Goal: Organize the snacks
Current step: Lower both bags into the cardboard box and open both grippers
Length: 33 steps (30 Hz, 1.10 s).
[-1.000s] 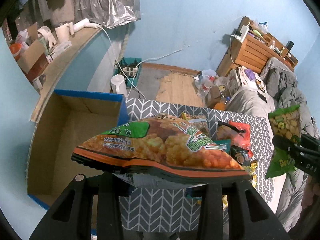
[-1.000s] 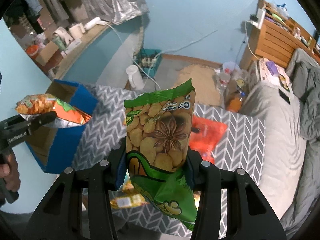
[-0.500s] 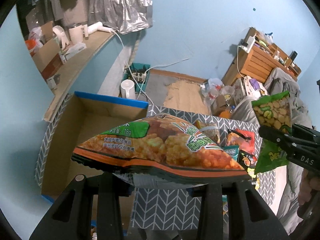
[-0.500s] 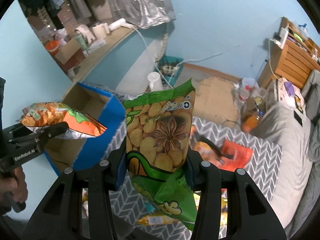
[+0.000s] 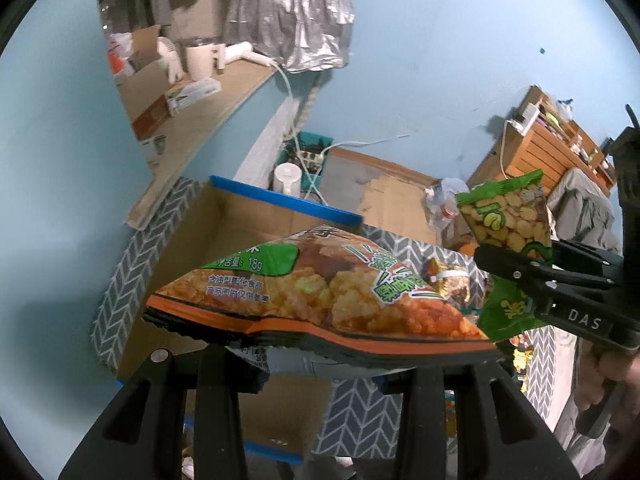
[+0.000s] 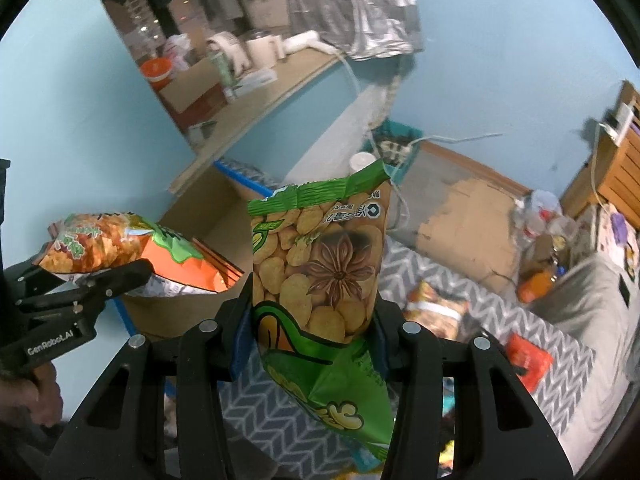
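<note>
My left gripper [image 5: 320, 364] is shut on an orange snack bag [image 5: 320, 292] and holds it flat in the air over the open cardboard box with blue edges [image 5: 256, 216]. My right gripper [image 6: 316, 340] is shut on a green bean-snack bag [image 6: 320, 276], held upright above the chevron cloth. In the left wrist view the right gripper [image 5: 560, 280] and its green bag [image 5: 508, 216] are close on the right. In the right wrist view the left gripper [image 6: 80, 292] with the orange bag [image 6: 120, 248] is at the left, by the box [image 6: 208, 232].
Loose snack packets [image 6: 436, 312] lie on the grey chevron cloth [image 6: 472, 296], with a red packet [image 6: 528, 360] further right. A wooden shelf [image 5: 192, 120] with clutter runs along the left wall. A white kettle [image 5: 288, 178] and cables sit on the floor behind the box.
Both grippers have risen and moved left toward the box with their bags. The right gripper with the green bag has come much closer to the left one.
</note>
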{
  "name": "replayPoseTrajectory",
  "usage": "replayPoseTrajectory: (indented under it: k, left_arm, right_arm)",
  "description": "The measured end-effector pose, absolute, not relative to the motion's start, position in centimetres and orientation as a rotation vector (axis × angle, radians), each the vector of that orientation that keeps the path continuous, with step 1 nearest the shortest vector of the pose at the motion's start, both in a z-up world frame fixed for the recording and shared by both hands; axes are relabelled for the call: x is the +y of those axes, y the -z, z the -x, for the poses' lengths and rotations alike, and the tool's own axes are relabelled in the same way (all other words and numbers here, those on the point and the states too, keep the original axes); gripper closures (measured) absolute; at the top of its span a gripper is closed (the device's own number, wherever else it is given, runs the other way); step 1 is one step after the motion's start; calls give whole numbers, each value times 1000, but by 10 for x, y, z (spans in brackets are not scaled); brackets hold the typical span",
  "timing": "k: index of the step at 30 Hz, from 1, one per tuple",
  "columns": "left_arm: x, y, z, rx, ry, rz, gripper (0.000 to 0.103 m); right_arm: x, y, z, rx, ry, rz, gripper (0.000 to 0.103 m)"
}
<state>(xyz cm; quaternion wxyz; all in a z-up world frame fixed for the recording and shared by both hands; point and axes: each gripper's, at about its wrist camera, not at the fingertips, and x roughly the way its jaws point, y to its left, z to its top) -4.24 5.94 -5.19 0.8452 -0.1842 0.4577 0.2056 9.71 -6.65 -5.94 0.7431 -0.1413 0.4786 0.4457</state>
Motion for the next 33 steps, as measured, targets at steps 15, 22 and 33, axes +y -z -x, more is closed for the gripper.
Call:
replayPoseTrajectory:
  k: [15, 22, 33]
  left_arm:
    - [119, 79, 84, 1014, -569, 450, 64]
    - [139, 98, 85, 1057, -590, 458, 64]
    - [151, 123, 88, 1136, -619, 477, 62]
  right_arm:
    - [36, 88, -70, 1117, -1130, 378, 57]
    - [70, 105, -57, 1162, -1160, 392, 56]
    - [89, 121, -53, 1213, -1138, 401, 37]
